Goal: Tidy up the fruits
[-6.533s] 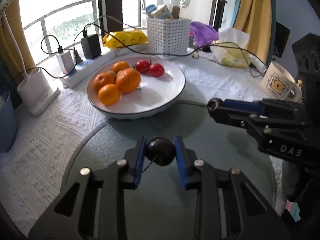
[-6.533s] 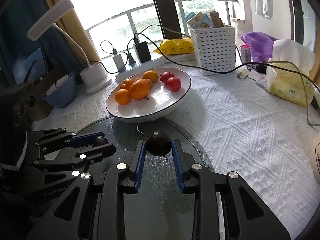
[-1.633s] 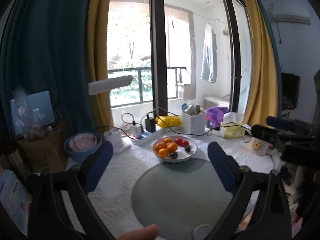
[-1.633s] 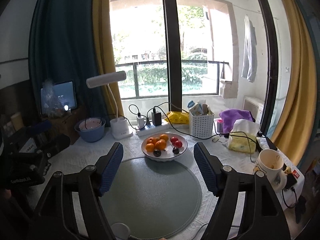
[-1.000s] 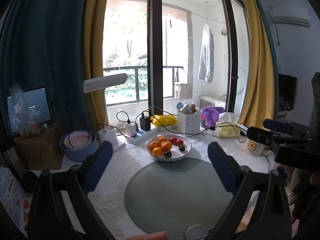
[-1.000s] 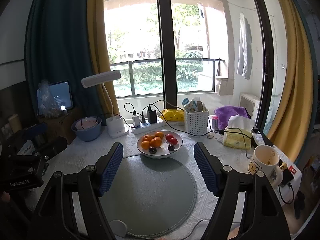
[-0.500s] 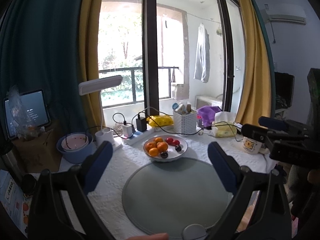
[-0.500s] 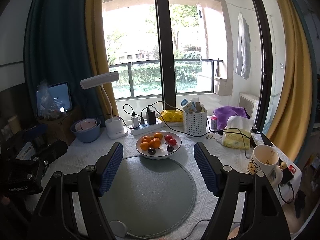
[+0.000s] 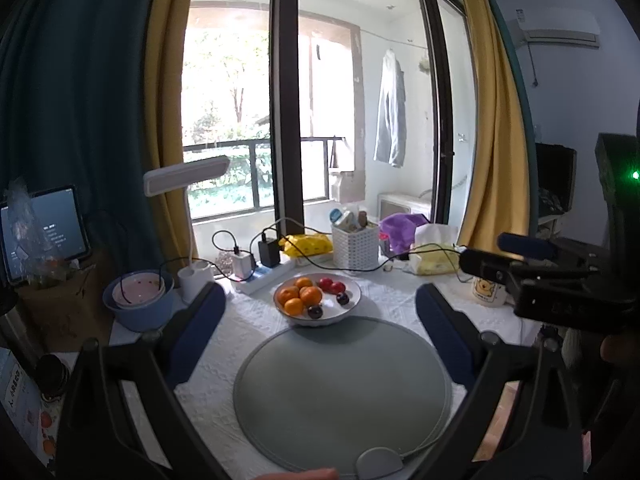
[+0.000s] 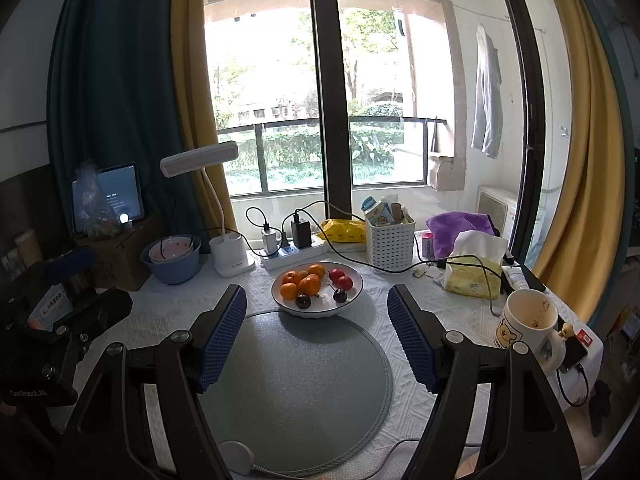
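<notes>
**All fruit on the white plate, both grippers released and held back**

The white plate (image 10: 317,311) stands on the counter (image 10: 420,312), touching the far edge of the round grey mat (image 10: 296,392). It serves as the landmark for everything below.

On the plate, the oranges (image 10: 305,283) are bunched on its left half. Two red tomatoes (image 10: 341,279) lie on its right half, toward the window. Two dark plums (image 10: 303,301) sit at its near rim, one left of centre and one (image 10: 340,295) to the right, apart from each other.

The left gripper (image 9: 320,328) is released, its blue pads spread wide with nothing between them. It hangs over the near side of the mat, well short of the plate. The right gripper (image 10: 316,336) is likewise released and empty, its pads framing the plate from well back.

Behind the plate, a white power strip (image 10: 294,254) with chargers lies along the window side. To the plate's right rear stands a white lattice basket (image 10: 390,246); further right are a tissue pack (image 10: 474,276) and a bear mug (image 10: 528,326). To the plate's left rear are a desk lamp (image 10: 230,256) and a blue bowl (image 10: 174,264).

The mat in front of the plate carries no fruit.
</notes>
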`<act>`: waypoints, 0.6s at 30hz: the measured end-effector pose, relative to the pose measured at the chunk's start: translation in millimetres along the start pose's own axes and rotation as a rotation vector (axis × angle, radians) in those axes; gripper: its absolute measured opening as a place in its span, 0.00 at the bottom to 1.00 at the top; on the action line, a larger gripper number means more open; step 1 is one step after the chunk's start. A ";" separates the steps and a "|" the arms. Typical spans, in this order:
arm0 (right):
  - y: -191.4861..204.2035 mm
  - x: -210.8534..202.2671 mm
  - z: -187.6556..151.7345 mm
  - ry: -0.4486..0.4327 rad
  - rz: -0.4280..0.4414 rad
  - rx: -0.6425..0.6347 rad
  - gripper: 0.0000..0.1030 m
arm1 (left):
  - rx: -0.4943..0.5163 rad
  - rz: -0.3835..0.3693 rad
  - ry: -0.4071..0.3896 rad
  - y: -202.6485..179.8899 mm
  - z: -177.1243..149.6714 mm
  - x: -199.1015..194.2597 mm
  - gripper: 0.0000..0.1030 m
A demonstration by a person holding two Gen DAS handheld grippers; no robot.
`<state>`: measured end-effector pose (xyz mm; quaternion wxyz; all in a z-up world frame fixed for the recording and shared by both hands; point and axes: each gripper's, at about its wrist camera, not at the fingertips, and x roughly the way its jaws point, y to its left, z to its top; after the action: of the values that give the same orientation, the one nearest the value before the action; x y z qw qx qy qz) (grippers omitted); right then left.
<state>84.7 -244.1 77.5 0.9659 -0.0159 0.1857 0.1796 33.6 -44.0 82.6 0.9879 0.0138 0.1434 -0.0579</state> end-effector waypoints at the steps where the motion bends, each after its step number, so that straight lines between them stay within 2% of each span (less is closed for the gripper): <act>1: 0.2 0.0 0.0 0.000 -0.001 -0.001 0.74 | -0.002 0.001 0.001 0.3 0.0 -0.1 0.94; 18: 0.5 0.4 0.1 0.002 -0.002 -0.002 0.74 | -0.021 -0.005 -0.002 3.2 0.1 -2.0 0.94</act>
<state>84.9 -243.4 77.4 0.9659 -0.0174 0.1863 0.1788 32.2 -40.6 83.3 0.9879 0.0030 0.1432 -0.0587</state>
